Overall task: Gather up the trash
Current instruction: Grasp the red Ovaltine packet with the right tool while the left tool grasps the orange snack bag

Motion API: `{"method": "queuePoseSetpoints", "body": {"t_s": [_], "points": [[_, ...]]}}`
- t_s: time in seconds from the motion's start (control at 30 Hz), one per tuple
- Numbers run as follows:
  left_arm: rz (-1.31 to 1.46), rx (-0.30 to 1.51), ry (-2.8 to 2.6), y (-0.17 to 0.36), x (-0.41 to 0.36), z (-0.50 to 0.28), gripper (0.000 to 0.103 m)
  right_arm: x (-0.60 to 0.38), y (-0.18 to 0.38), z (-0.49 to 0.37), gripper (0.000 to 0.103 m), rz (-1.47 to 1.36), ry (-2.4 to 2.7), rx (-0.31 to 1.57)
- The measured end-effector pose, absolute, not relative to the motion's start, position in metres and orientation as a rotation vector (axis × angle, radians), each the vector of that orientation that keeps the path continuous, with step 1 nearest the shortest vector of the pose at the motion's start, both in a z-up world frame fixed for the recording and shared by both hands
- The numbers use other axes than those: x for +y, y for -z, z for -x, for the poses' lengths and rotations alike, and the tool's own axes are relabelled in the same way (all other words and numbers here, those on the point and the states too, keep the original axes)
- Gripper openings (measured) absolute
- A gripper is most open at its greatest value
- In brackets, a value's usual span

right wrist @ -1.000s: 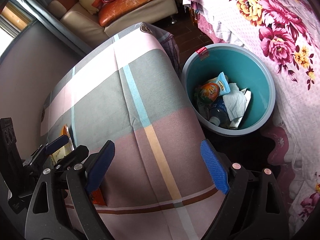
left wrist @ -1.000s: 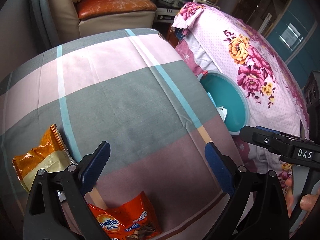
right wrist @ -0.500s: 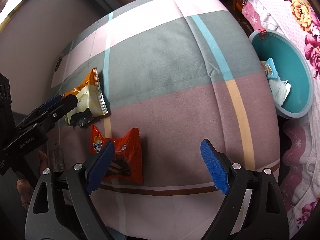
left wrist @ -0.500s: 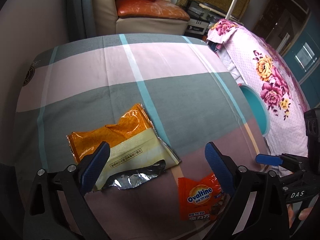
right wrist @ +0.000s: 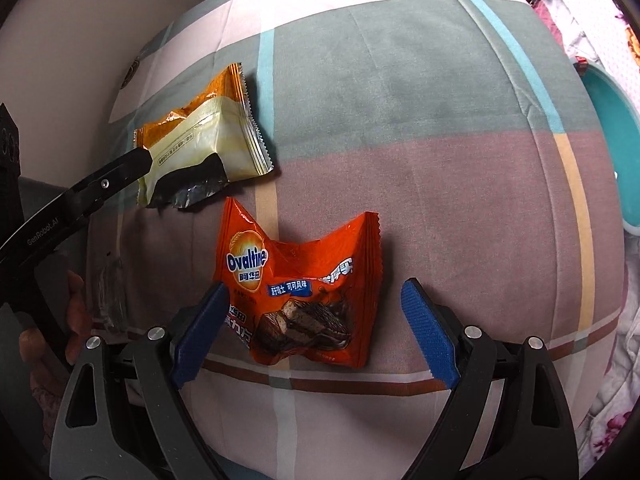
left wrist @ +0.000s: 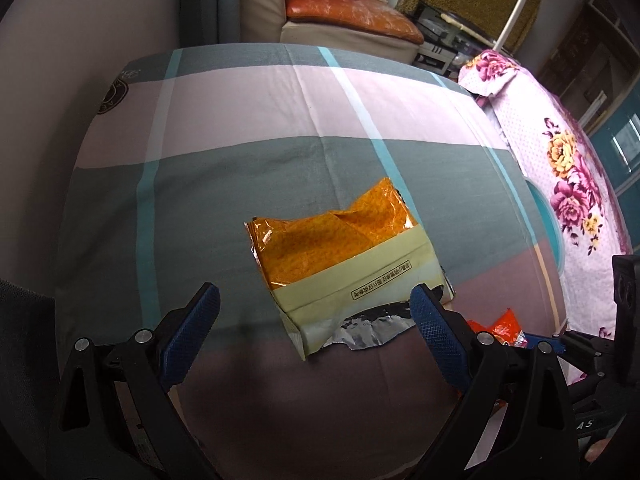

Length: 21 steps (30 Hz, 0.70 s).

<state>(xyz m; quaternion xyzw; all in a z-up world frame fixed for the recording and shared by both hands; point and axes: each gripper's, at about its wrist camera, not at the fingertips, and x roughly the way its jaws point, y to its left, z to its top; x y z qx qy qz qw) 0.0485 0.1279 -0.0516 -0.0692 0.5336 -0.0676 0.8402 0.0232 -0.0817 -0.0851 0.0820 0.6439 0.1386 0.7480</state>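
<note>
An orange wrapper [right wrist: 304,284] with a chocolate picture lies flat on the worktop [right wrist: 420,128], between the wide open blue pads of the right hand-held gripper [right wrist: 312,320], which holds nothing. A yellow and orange wrapper [left wrist: 344,256], torn with silver foil showing, lies just ahead of the left hand-held gripper [left wrist: 316,328]; its torn end reaches between the spread fingers, and this gripper also holds nothing. The two wrappers lie close together. The worktop carries a checked cloth in grey, pink and blue. A teal bin [right wrist: 612,144] stands beyond its edge, far to the right of the right hand-held gripper, beside a flowered cover [left wrist: 568,160].
</note>
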Motion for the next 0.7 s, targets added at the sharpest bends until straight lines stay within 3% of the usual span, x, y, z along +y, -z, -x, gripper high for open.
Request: {"method": "queuePoseSetpoints", "body": {"t_s": [0.17, 0.23, 0.37, 0.53, 0.7], "points": [[0.167, 1.129, 0.115, 0.057, 0.146, -0.054, 0.096, -0.078, 0.089, -0.022, 0.083, -0.163, -0.285, 1.396], [0.187, 1.128, 0.106, 0.060, 0.151, -0.058, 0.096, -0.078, 0.088, -0.022, 0.073, -0.162, -0.284, 1.385], [0.250, 1.158, 0.126, 0.069, 0.154, -0.063, 0.096, -0.077, 0.086, -0.020, 0.043, -0.153, -0.322, 1.374], [0.216, 1.154, 0.149, 0.074, 0.143, -0.058, 0.095, -0.077, 0.082, -0.023, 0.035, -0.155, -0.339, 1.346], [0.165, 1.145, 0.200, 0.070, 0.128, -0.050, 0.067, -0.096, 0.076, -0.029, 0.035, -0.183, -0.301, 1.323]]}}
